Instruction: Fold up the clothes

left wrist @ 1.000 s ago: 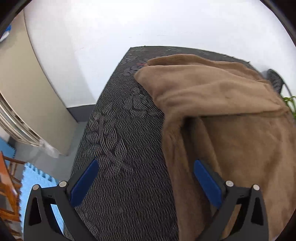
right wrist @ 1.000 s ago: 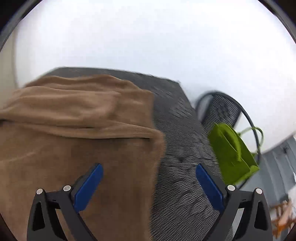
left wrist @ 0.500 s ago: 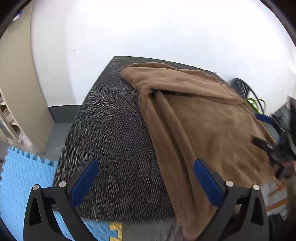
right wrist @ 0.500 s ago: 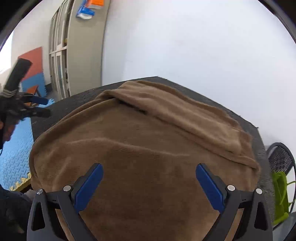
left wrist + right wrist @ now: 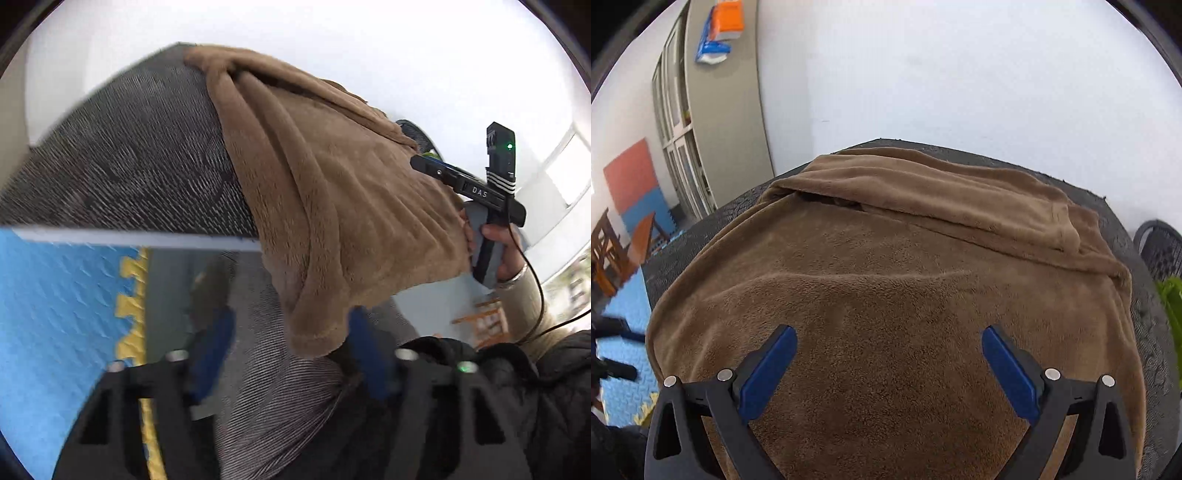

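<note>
A brown fleece garment (image 5: pixel 886 280) lies spread over the dark patterned table (image 5: pixel 1123 229), its far edge folded back on itself. In the left wrist view the garment (image 5: pixel 325 192) hangs over the table's near edge (image 5: pixel 129 238), and its lowest corner dangles between my left gripper's (image 5: pixel 288 350) blue pads. The jaws are open and blurred, and the corner is not pinched. My right gripper (image 5: pixel 886 358) is open and empty, hovering above the near middle of the garment. It also shows in the left wrist view (image 5: pixel 476 188), held beside the cloth's right edge.
Blue and yellow foam mats (image 5: pixel 55 314) cover the floor left of the table. A grey cabinet (image 5: pixel 720 122) and wooden furniture (image 5: pixel 613 251) stand at the left. A black wire basket (image 5: pixel 1163 247) and something green (image 5: pixel 1171 302) sit right of the table. My trouser leg (image 5: pixel 280 406) is below.
My left gripper has dropped below the table's front edge and tilted up at the hanging corner. My right gripper has held over the garment's middle, edging slightly closer.
</note>
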`<action>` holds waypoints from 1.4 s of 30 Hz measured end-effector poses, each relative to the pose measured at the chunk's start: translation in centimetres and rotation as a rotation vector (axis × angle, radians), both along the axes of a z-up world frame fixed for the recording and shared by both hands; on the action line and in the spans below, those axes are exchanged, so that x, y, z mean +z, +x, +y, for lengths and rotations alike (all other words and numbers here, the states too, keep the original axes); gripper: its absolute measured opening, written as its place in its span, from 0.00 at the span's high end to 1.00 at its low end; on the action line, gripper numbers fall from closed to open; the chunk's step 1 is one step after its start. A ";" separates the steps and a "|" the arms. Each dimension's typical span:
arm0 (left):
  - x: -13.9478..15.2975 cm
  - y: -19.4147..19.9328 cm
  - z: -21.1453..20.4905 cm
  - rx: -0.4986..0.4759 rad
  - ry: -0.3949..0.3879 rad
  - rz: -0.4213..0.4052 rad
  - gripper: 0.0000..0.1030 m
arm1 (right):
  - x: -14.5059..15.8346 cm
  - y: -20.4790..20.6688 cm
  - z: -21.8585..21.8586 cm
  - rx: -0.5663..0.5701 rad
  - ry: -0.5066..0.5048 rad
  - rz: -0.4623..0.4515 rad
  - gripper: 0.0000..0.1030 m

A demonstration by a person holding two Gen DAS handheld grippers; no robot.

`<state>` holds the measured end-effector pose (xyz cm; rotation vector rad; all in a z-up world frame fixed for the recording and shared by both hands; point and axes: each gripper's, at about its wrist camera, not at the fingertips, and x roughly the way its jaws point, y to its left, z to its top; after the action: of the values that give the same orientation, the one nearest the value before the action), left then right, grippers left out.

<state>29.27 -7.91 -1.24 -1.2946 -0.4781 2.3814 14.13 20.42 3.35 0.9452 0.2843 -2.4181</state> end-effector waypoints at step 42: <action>10.4 -3.5 2.8 -0.161 0.171 0.252 0.85 | -0.4 10.6 18.5 -0.440 -0.099 -0.028 0.39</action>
<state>25.73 -5.11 9.19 -0.9088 -0.4705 2.2725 24.70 38.93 2.96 1.0864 -0.0641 -2.7783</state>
